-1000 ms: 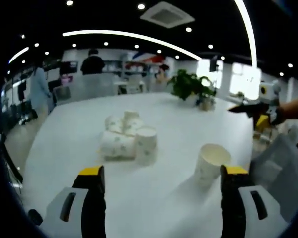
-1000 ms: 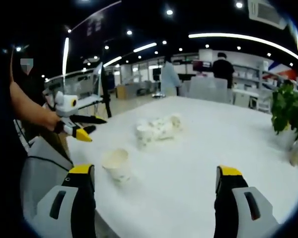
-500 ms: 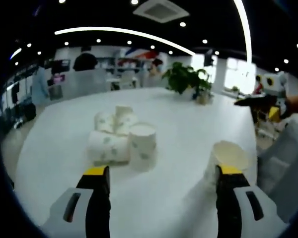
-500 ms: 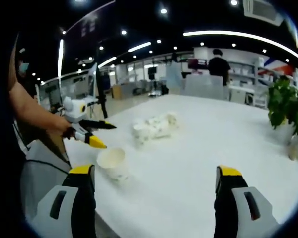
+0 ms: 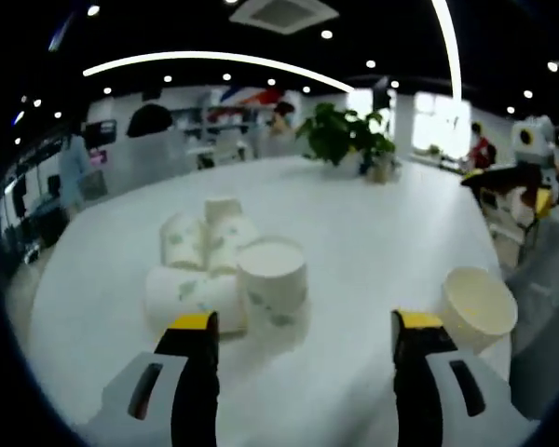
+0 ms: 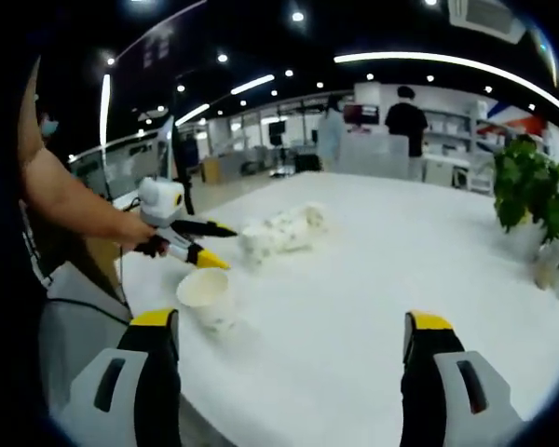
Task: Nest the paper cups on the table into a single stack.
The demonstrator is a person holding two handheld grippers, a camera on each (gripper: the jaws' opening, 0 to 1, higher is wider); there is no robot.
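Bench [image 5: 373,214]: white, broad, carrying every paper cup. Potted plant [image 5: 340,138] stands at its far side. Cluster of cups [image 5: 200,247] lies on its side mid-bench, with one upright cup [image 5: 273,282] touching it, just ahead of my left tongs [image 5: 303,326]. A lone upright cup [image 5: 477,305] stands apart near the bench edge, beside my left tongs' right-hand jaw. My left tongs are released, jaws wide, grasping nothing. My right tongs [image 6: 289,324] are likewise spread and empty, held above bare bench.
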